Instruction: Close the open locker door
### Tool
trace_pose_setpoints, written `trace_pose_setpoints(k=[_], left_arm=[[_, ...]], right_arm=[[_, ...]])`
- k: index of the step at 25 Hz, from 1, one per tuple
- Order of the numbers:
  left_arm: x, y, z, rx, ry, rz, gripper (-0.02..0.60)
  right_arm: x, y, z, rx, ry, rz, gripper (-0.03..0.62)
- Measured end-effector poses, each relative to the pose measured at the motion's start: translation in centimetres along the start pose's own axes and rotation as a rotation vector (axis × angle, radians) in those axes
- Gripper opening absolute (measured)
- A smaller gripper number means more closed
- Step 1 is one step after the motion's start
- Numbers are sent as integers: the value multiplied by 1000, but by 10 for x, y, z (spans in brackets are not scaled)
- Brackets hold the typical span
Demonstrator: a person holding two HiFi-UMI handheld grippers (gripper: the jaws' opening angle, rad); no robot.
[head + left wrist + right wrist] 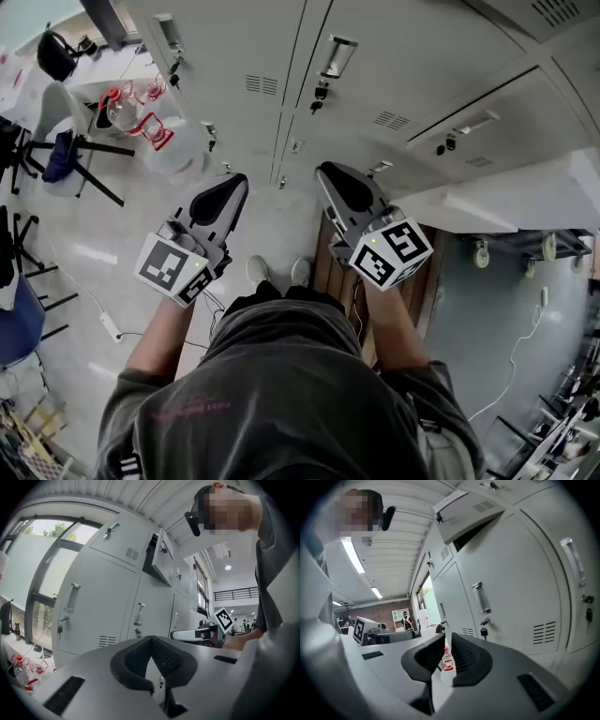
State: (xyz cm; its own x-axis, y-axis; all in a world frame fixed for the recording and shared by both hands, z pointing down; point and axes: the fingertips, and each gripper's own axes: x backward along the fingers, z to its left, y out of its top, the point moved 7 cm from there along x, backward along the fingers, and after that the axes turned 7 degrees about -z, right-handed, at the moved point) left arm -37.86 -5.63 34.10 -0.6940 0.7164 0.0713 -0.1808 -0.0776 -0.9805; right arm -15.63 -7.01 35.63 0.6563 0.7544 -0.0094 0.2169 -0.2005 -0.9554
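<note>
A bank of grey lockers (356, 103) stands in front of me. One upper locker door (506, 202) hangs open, jutting out at the right above my right arm; it also shows swung out in the left gripper view (164, 559) and overhead in the right gripper view (471, 510). My left gripper (236, 180) is held low before the lockers, its tips (151, 641) touching with nothing between them. My right gripper (323, 171) is beside it, below and left of the open door. Its jaws (447, 639) stand a narrow slit apart and hold nothing. Neither gripper touches a locker.
Water bottles with red labels (131, 108) and a large jug sit on the floor at the left, next to chairs (66, 155). A power strip and cable (111, 325) lie on the floor. A wooden board (328, 262) lies by my feet. A wheeled cart (525, 248) stands under the open door.
</note>
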Motion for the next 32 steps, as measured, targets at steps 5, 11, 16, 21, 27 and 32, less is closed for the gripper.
trace_pose_setpoints(k=[5, 11, 16, 21, 27, 32], left_arm=[[-39, 13, -52, -25, -57, -19, 15], [-76, 29, -103, -64, -94, -55, 15], [-103, 33, -132, -83, -111, -74, 15], [-117, 32, -151, -82, -127, -82, 15], [-118, 35, -153, -82, -148, -79, 15], [-109, 37, -142, -72, -163, -76, 15]], right_arm=[[66, 30, -25, 22, -35, -50, 48], [125, 62, -54, 46, -48, -100, 43], [158, 84, -72, 53, -46, -147, 40], [183, 94, -80, 61, -67, -175, 38], [193, 99, -79, 68, -107, -192, 37], [187, 95, -68, 70, -140, -187, 35]])
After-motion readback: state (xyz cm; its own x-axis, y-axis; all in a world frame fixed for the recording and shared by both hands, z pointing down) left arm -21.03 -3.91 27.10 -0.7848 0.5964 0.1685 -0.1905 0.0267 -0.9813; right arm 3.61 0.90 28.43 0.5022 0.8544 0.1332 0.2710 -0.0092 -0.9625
